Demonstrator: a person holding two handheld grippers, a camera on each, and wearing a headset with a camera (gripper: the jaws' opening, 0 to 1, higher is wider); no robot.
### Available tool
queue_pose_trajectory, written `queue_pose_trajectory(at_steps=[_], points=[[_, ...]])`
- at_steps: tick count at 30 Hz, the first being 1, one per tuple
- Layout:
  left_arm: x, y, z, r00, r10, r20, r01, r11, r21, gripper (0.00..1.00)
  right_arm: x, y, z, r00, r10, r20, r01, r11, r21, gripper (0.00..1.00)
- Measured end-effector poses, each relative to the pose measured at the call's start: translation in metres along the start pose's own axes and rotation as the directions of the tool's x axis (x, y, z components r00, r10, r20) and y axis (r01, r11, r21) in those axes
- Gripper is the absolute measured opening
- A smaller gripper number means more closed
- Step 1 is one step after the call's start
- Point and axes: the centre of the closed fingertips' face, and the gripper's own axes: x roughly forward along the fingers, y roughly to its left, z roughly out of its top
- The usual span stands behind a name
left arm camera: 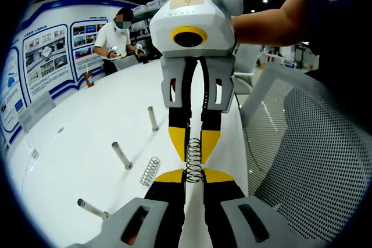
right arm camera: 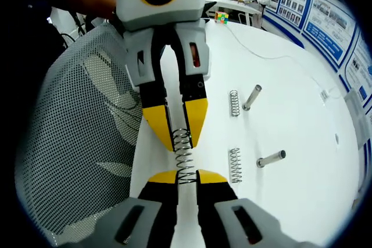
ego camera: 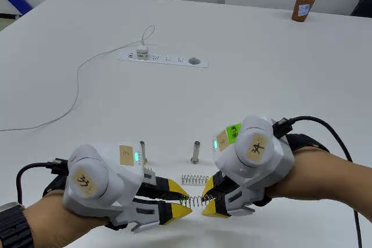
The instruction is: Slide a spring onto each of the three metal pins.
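Yellow-tipped jaws meet over the near edge of the table (ego camera: 261, 74): the left gripper (ego camera: 177, 201) is clamped on one end of a spring (ego camera: 195, 201) and the right gripper (ego camera: 209, 198) is clamped on the other end, so the coil hangs in the air between them, clear of the tabletop.

The main risk lies in this double hold. If either hand pulls or twists, the thin wire could stretch or kink. If one gripper lets go while the coil is loaded, it may snap free and drop off the near edge towards the mesh chair (left arm camera: 302, 143).

Just beyond the grippers a second spring (ego camera: 195, 179) lies on its side, close enough for a jaw to roll it away. Further in, a metal pin (ego camera: 196, 151) and a second pin (ego camera: 142, 150) stand upright and bare. They look free-standing, so an off-centre approach or a sideways nudge could topple them. The left gripper view shows a third pin (left arm camera: 92, 208).

Towards the far edge sit a power strip (ego camera: 163, 59) and, near the far right corner, an iced drink cup (ego camera: 304, 5), both well apart from the work.
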Motion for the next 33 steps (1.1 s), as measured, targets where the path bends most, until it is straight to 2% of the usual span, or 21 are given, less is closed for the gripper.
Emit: queue_pose_trajectory(at_steps=[6, 14, 21, 33], points=[[0.002, 0.0, -0.006, 0.9999, -0.002, -0.013, 0.002, 1.0, -0.008, 0.11, -0.009, 0.0, 0.013, 0.9993, 0.002, 0.037, -0.002, 1.0, 0.015, 0.12], [0.004, 0.001, -0.01, 0.9997, -0.003, -0.022, 0.003, 1.0, -0.013, 0.11, -0.012, 0.002, 0.031, 0.9976, 0.007, 0.069, -0.008, 1.0, 0.02, 0.12], [0.005, 0.001, -0.009, 0.9998, -0.002, -0.017, 0.002, 1.0, -0.016, 0.11, -0.013, 0.005, 0.043, 0.9971, 0.01, 0.076, -0.009, 1.0, -0.007, 0.12], [0.009, 0.001, -0.007, 0.9999, 0.003, -0.016, -0.003, 1.0, 0.001, 0.11, -0.014, 0.004, 0.041, 0.9983, 0.008, 0.058, -0.006, 1.0, -0.018, 0.12]])
